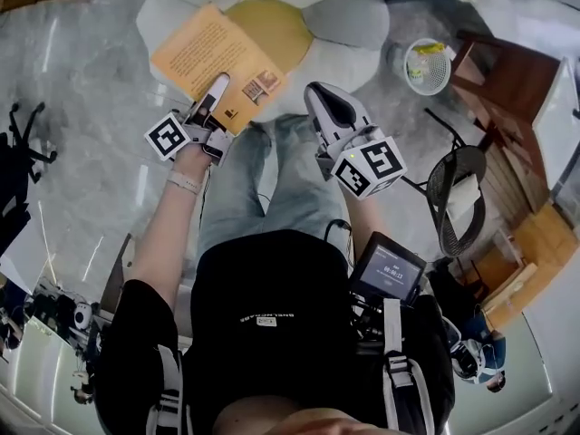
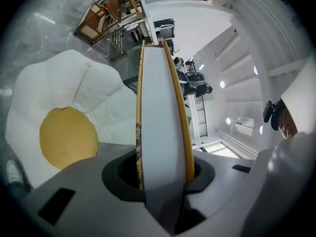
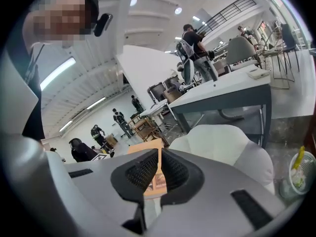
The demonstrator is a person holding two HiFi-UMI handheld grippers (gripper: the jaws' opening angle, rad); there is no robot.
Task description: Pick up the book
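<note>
An orange-covered book [image 1: 213,57] hangs above the floor, its lower corner clamped in my left gripper [image 1: 217,84]. In the left gripper view the book [image 2: 160,112] stands edge-on between the jaws, white page block flanked by orange covers, and the left gripper [image 2: 160,174] is shut on it. My right gripper [image 1: 317,93] is to the right of the book and apart from it. Its jaws stand together with nothing between them. In the right gripper view the book [image 3: 148,148] shows just beyond the right gripper [image 3: 159,169].
A white cushion with a yellow centre, shaped like a fried egg [image 1: 353,25], lies on the grey floor below the book. A wire waste basket [image 1: 428,66], wooden furniture [image 1: 512,80] and a mesh chair [image 1: 458,193] stand at the right. A desk [image 3: 232,90] and several people are farther off.
</note>
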